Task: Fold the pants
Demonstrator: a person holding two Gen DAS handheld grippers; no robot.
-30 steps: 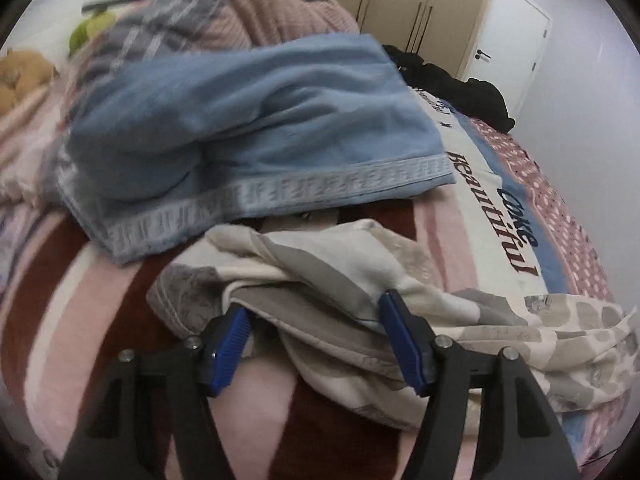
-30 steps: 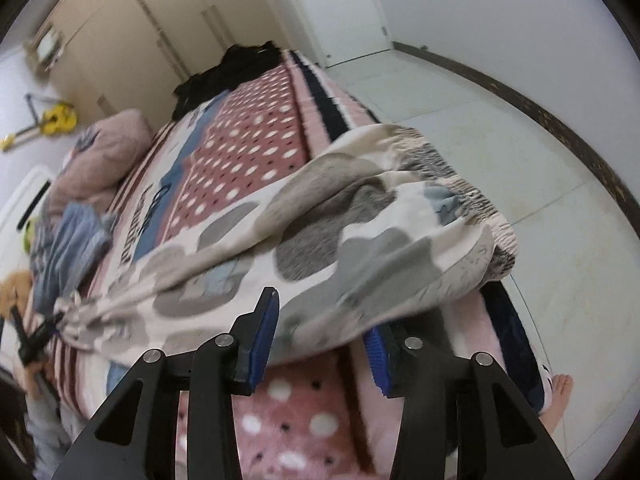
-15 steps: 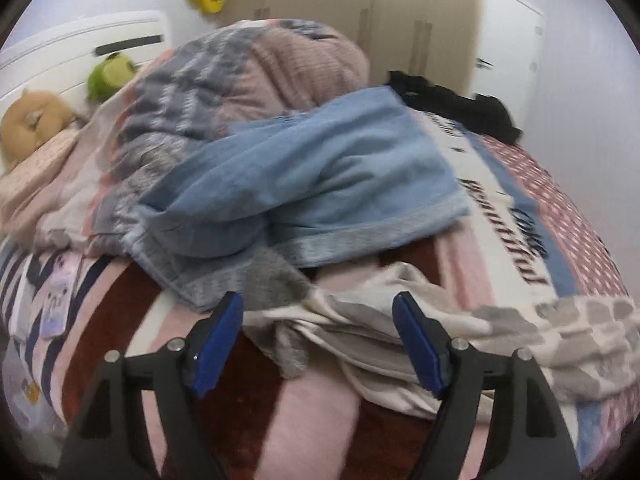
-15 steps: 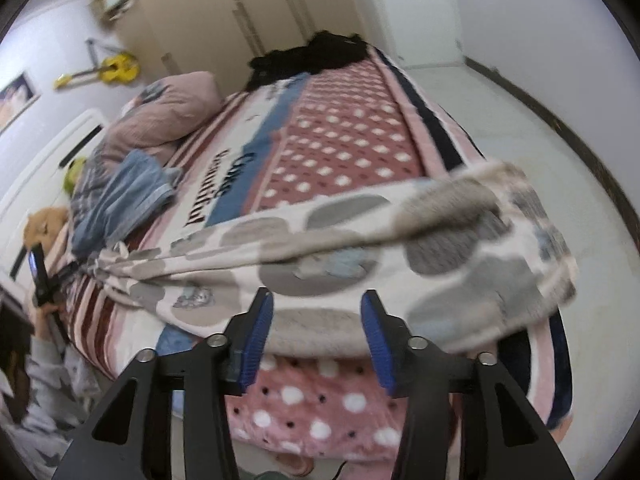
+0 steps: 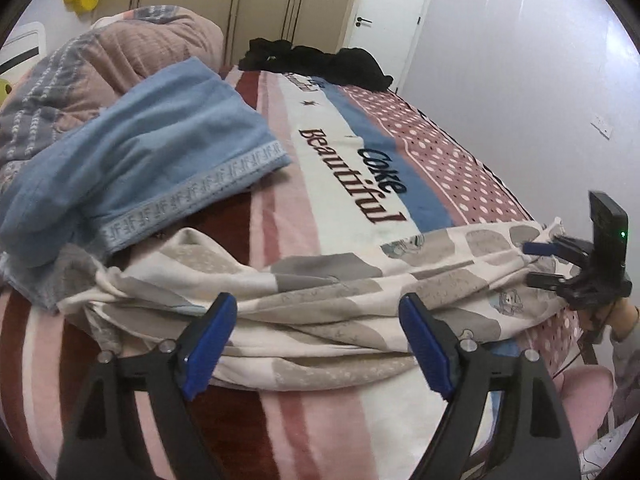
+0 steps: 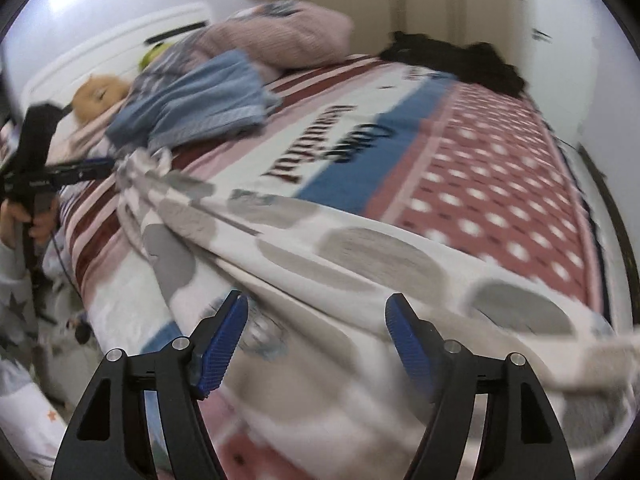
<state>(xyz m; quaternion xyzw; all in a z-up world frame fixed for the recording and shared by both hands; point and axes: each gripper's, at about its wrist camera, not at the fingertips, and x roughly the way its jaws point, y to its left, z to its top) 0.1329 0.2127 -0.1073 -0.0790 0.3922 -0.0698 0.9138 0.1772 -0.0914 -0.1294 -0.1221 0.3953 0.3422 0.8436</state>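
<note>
The cream pants with grey patches [image 5: 328, 292] lie stretched and bunched across the near edge of the bed. My left gripper [image 5: 320, 344] is open, its blue pads just in front of the crumpled cloth, holding nothing. My right gripper [image 6: 316, 340] is open over the other end of the pants [image 6: 360, 256]. It also shows in the left wrist view [image 5: 538, 264] at the far right, jaws apart at the pants' end. The left gripper shows in the right wrist view [image 6: 96, 170] at the pants' far end.
A folded blue towel [image 5: 152, 152] and a pink-grey quilt [image 5: 120, 52] lie behind the pants. A black garment [image 5: 320, 60] lies at the bed's far end. The striped and dotted blanket [image 5: 420, 140] covers the bed. A wall and a door are on the right.
The pants have been pulled out long across the bed edge. Both wrist views swung round. Both grippers stayed open, and the right one opened wider.
</note>
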